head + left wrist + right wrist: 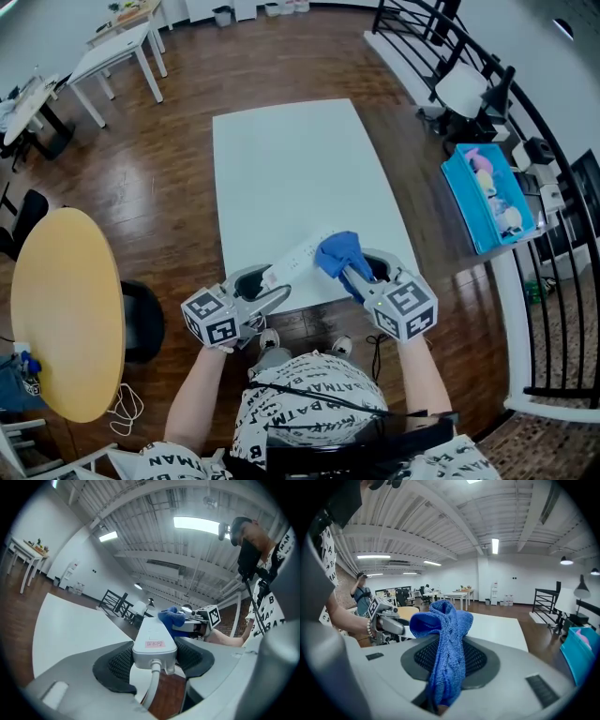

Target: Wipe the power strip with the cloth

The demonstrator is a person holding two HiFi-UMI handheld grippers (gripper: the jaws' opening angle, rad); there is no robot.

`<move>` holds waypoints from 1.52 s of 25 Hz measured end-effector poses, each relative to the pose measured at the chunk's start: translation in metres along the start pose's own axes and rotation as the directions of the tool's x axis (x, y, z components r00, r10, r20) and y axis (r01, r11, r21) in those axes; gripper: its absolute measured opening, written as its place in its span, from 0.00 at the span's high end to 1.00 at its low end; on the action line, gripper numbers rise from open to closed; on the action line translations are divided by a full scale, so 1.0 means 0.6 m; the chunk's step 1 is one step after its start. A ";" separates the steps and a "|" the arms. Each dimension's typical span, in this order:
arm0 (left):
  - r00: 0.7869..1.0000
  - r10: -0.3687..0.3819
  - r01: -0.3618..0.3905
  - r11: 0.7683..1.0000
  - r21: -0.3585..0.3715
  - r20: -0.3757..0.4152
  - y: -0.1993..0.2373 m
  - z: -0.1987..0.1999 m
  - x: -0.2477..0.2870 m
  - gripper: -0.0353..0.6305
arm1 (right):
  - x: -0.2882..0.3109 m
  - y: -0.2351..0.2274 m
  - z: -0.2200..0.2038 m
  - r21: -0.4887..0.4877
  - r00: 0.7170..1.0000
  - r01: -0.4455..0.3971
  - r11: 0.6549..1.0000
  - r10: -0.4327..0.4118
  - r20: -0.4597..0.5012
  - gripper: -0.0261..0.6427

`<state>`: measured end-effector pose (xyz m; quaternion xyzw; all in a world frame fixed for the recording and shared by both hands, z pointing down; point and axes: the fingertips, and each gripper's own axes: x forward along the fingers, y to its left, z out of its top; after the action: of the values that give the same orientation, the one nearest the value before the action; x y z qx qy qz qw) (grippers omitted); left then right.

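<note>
A white power strip (298,260) is lifted just over the near edge of the white table (291,159). My left gripper (265,289) is shut on its cable end. In the left gripper view the strip (153,639) runs away between the padded jaws of that gripper (154,657), its cable (151,688) hanging toward me. My right gripper (362,270) is shut on a blue cloth (340,253), which lies against the strip's far end. In the right gripper view the cloth (446,634) bunches up out of that gripper (450,656).
A round yellow table (66,309) and a black chair (142,321) stand to the left. At the right are a blue bin (487,197) and a black railing (525,122). White desks (117,52) are far back on the left.
</note>
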<state>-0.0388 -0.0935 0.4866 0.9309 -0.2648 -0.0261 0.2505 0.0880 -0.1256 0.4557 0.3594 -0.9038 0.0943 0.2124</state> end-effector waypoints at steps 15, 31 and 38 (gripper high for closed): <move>0.924 0.030 0.192 0.827 0.529 -0.382 -0.054 -0.089 0.051 0.53 | 0.038 -0.030 0.003 -0.408 0.968 -0.126 0.904 0.022 -0.249 0.78; 0.887 -0.054 0.322 0.783 0.532 -0.458 -0.081 -0.113 0.056 0.53 | 0.097 0.103 -0.087 -0.606 0.730 -0.680 0.413 0.301 -0.614 0.78; 0.904 -0.055 0.288 0.812 0.508 -0.424 -0.067 -0.090 0.047 0.53 | 0.074 0.052 -0.108 -0.597 0.716 -0.686 0.416 0.236 -0.657 0.78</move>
<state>0.0146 -0.0536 0.5169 0.9692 -0.1187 0.2155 0.0112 0.0584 -0.1092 0.5330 -0.0900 -0.8214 -0.1892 0.5304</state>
